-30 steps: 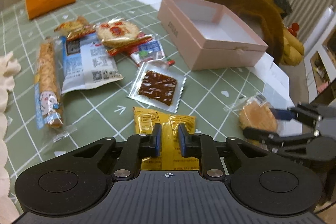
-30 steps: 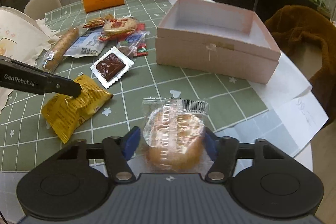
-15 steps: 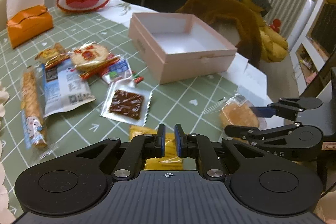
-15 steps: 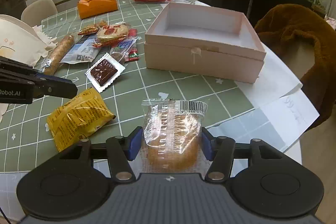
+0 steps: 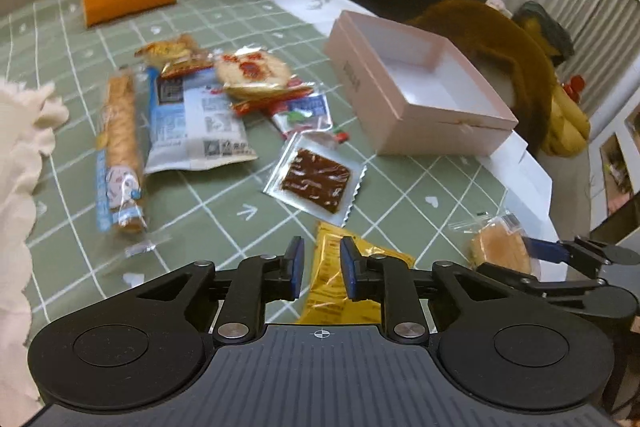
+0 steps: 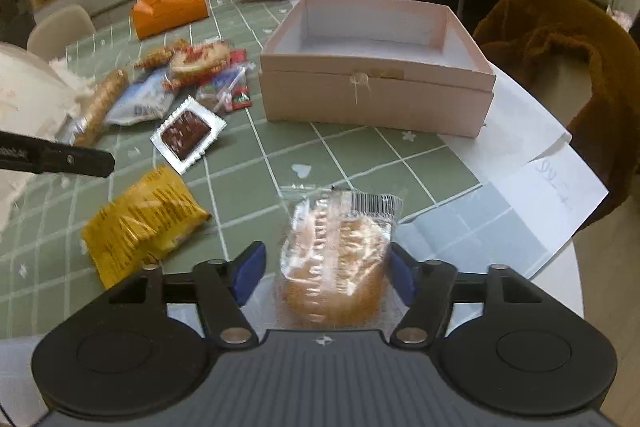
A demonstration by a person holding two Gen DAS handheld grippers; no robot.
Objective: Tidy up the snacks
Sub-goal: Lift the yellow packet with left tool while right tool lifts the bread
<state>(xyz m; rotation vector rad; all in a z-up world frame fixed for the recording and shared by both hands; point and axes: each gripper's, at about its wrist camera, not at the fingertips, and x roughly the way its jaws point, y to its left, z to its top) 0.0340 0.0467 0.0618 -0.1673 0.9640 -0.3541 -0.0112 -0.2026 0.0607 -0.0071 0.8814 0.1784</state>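
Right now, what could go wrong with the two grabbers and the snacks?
1. The left gripper is opening with the yellow packet between its jaws, so the packet may stay on the table.
2. The right gripper is opening too; its pads stand off the wrapped cake.
3. The cake lies near the table edge and could get nudged off.

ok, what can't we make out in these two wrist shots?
- Near end of the yellow packet: left view, hidden behind the left tool.
- Bottom of the cake: right view, hidden behind the right tool, also motion-blurred.
- Near floor of the pink box: right view, blocked by its front wall.
- Print on the blue-white packet: both views, too small and blurred.
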